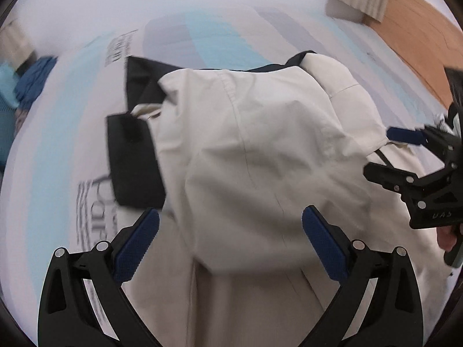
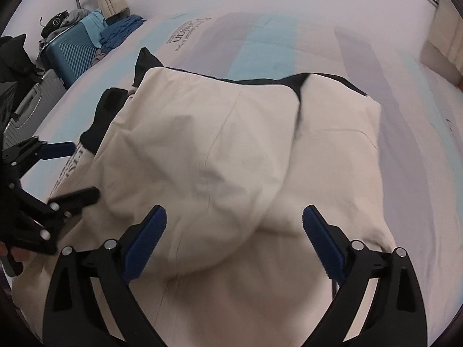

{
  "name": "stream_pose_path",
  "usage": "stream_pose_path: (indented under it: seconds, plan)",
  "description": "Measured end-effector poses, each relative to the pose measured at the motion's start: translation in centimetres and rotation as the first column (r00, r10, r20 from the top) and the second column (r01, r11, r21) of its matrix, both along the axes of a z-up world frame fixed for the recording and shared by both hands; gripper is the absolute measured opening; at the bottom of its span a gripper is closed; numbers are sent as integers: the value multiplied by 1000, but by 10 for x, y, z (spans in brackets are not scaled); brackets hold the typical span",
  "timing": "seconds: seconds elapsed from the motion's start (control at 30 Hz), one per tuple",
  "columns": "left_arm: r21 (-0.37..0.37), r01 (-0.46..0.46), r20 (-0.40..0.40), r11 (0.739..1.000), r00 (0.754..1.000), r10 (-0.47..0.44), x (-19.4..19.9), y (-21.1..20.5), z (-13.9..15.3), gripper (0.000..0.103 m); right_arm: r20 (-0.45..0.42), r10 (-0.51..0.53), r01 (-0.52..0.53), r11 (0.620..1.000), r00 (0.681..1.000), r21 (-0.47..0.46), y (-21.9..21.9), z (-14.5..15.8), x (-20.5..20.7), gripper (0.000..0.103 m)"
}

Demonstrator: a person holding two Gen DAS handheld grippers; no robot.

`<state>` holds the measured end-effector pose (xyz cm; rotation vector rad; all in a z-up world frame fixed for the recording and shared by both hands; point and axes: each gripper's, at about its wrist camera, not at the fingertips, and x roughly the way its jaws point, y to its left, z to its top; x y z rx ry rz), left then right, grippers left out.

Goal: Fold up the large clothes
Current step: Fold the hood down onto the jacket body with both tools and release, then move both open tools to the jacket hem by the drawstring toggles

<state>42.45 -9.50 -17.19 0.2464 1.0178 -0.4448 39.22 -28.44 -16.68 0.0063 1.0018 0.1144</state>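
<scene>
A large cream jacket (image 1: 260,150) with black lining and black cuffs (image 1: 133,159) lies folded over on a bed. It fills the middle of the right wrist view too, as the cream jacket (image 2: 231,159). My left gripper (image 1: 230,245) hangs above its near part, jaws wide apart, nothing between the blue pads. My right gripper (image 2: 234,245) is likewise open over the cloth and holds nothing. Each gripper shows in the other's view: the right gripper (image 1: 387,153) at the right edge, the left gripper (image 2: 78,167) at the left edge, both open.
The bed cover (image 2: 260,37) is white with pale blue and lilac stripes and printed lettering. A teal suitcase (image 2: 72,52) with blue clothes heaped on it and a grey case (image 2: 31,107) stand beside the bed at the left. Wooden floor (image 1: 419,34) lies beyond the far right corner.
</scene>
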Motion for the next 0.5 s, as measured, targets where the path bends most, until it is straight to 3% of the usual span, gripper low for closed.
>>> stream_pose_path:
  seconds: [0.33, 0.5]
  plan:
    - [-6, -133, -37, 991, 990, 133, -103, 59, 21, 97, -57, -35, 34, 999, 998, -17, -24, 14, -93, 91]
    - [44, -153, -60, 987, 986, 155, -145, 79, 14, 97, -111, -80, 75, 996, 991, -46, -43, 7, -132, 91]
